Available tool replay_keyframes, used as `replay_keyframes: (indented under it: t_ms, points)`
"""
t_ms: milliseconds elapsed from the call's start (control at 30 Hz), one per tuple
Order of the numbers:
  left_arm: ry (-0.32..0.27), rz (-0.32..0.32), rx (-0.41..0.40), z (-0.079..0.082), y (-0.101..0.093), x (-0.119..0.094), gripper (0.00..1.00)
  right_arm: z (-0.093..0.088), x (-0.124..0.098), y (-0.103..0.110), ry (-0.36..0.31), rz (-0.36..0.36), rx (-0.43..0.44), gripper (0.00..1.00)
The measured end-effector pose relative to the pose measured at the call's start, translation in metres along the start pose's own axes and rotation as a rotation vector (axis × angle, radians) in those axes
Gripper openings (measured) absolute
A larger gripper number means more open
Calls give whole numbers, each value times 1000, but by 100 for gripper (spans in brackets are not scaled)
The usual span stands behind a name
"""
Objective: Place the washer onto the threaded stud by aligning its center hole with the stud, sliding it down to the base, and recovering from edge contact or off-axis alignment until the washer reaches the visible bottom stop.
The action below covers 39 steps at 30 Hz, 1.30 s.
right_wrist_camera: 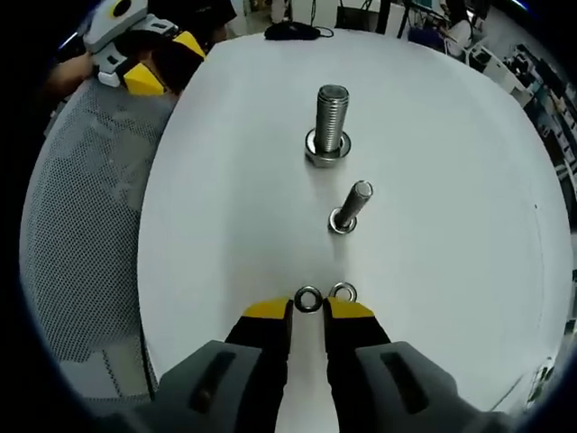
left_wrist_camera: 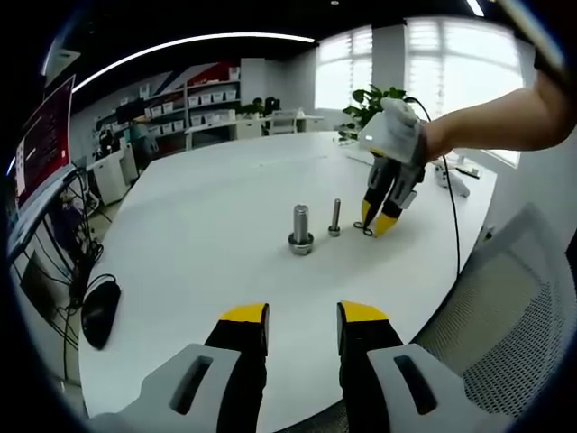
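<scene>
A small threaded stud stands upright on the white table, with a washer around its base. Beyond it stands a thicker bolt in a washer. Two loose washers lie flat side by side at my right gripper's tips: one washer sits right at the narrow gap between the jaws, the second washer just to its right. In the left gripper view, my left gripper hovers open and holds nothing near the table edge; the stud, the bolt and the right gripper are ahead.
A mesh chair stands at the table's near edge, by the left gripper. A black mouse lies at the table's far left, a cable runs along the right side, and a plant stands behind.
</scene>
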<state>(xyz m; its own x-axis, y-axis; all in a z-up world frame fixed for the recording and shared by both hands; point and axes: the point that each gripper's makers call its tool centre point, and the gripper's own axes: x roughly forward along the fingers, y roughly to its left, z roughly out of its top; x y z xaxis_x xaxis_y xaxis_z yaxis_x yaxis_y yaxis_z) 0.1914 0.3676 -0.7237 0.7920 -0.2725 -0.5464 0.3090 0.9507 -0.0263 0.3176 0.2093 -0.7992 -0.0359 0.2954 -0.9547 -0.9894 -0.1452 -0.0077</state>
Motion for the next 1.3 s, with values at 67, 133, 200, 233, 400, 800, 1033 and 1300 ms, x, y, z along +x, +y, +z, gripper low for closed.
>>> replay_keyframes:
  t_ms: [67, 133, 200, 233, 400, 800, 1033, 1300]
  points:
    - [0, 0, -1, 0, 0, 0, 28, 0, 0, 0, 6, -4, -5, 16]
    - [-1, 1, -1, 0, 0, 0, 28, 1, 0, 0, 14, -10, -3, 16]
    - [-2, 0, -2, 0, 0, 0, 28, 1, 1, 0, 16, -16, -2, 17]
    - [0, -1, -1, 0, 0, 0, 28, 1, 1, 0, 17, -18, -9, 17]
    - [1, -3, 3, 0, -1, 0, 28, 1, 0, 1, 25, -30, -28, 16]
    - [3, -5, 7, 0, -1, 0, 28, 1, 2, -2, -51, -111, 50, 14]
    - [4, -3, 7, 0, -1, 0, 28, 3, 0, -4, -119, -122, 178, 14]
    - [5, -1, 6, -1, 0, 0, 28, 15, -6, 3, -158, -87, 238, 14]
